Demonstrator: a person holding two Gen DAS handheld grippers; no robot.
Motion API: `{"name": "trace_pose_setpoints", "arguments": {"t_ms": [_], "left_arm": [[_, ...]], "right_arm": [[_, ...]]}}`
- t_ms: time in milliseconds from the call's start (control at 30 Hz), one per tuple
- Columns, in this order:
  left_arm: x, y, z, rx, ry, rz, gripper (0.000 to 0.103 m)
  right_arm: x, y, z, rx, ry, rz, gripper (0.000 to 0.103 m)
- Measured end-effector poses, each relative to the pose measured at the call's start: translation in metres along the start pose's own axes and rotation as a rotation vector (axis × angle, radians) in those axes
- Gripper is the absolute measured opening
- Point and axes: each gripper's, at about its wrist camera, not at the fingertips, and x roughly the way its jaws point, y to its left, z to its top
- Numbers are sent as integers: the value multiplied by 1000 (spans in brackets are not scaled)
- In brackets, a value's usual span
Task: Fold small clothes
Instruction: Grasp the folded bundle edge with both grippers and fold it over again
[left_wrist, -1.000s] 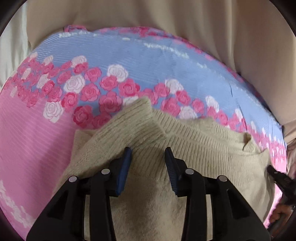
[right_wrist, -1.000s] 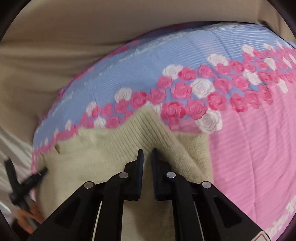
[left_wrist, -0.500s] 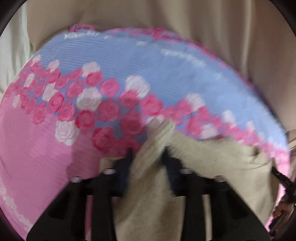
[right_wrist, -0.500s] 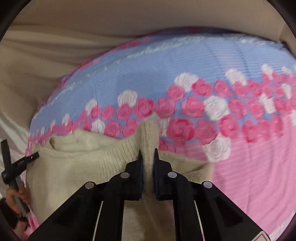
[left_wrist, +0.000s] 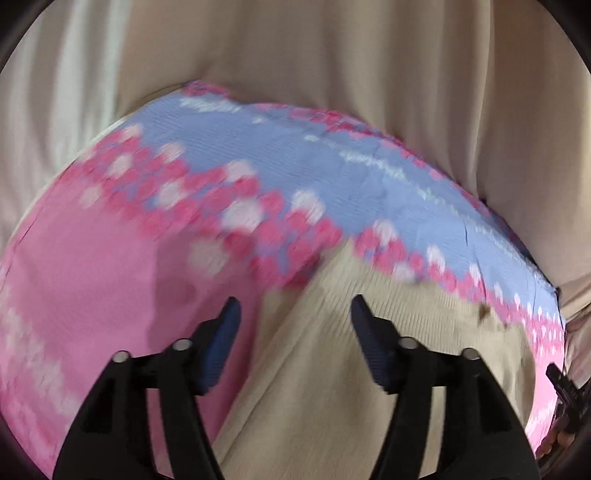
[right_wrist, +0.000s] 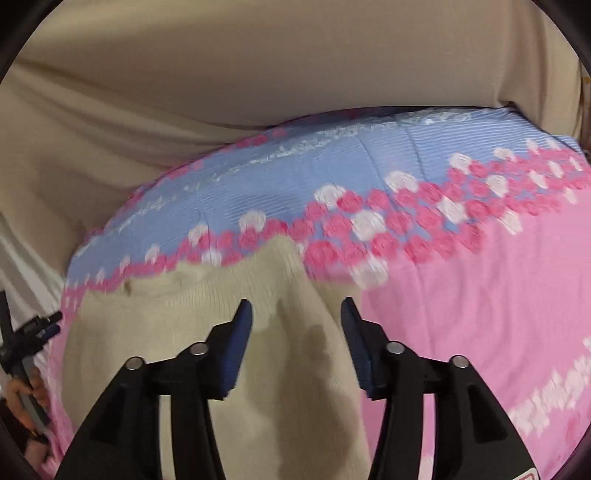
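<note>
A cream knitted sweater (left_wrist: 332, 369) lies on a pink and blue rose-patterned bedsheet (left_wrist: 92, 295). My left gripper (left_wrist: 293, 312) is open above the sweater's left part, jaws wide apart, holding nothing. In the right wrist view the same sweater (right_wrist: 184, 332) lies flat, and my right gripper (right_wrist: 295, 310) is open over its right edge, empty. The left hand-held gripper (right_wrist: 33, 332) shows at the far left edge of that view.
Beige curtain or sheet fabric (left_wrist: 332, 55) hangs behind the bed. The sheet (right_wrist: 480, 314) spreads pink to the right. The other gripper's tip (left_wrist: 565, 391) shows at the right edge of the left wrist view.
Both grippers were shut on the sweater's upper edge and have opened, letting it go. The sweater edge has dropped flat, and both views have pulled back and up.
</note>
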Motion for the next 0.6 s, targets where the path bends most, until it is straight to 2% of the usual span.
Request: {"name": "trace_pose_setpoints", "arguments": {"t_ms": [67,167,267,300,333,367,433,500,600], "left_arm": [[-14,14,-31,-44,17,-23,67],[-23,36,-78,-142,54,-13,68],[-21,56,-118,-297,81,0,68],[-18,61,-127,-352,93,-22,69],[-16,65,-132,-390,103,-40,70],[-18,65,-136,-424,80,-47,71],[-16,59,-133,-428,82,-77,77],[-10,52,-129,-438,94,-69,83],[-5,44,-124,-471,106,-79,84]], "right_arm": [[-7,-13,-31,24,40,2,59],[-11,-25,-73,94,104,19,60],[-4,-30,-95,170,162,62,61],[-2,-31,-98,194,169,86,61],[0,-31,-99,217,170,110,61],[4,-31,-98,244,167,141,61],[11,-30,-98,288,166,168,70],[19,-30,-96,344,170,182,71],[25,-32,-93,417,159,204,72]]}}
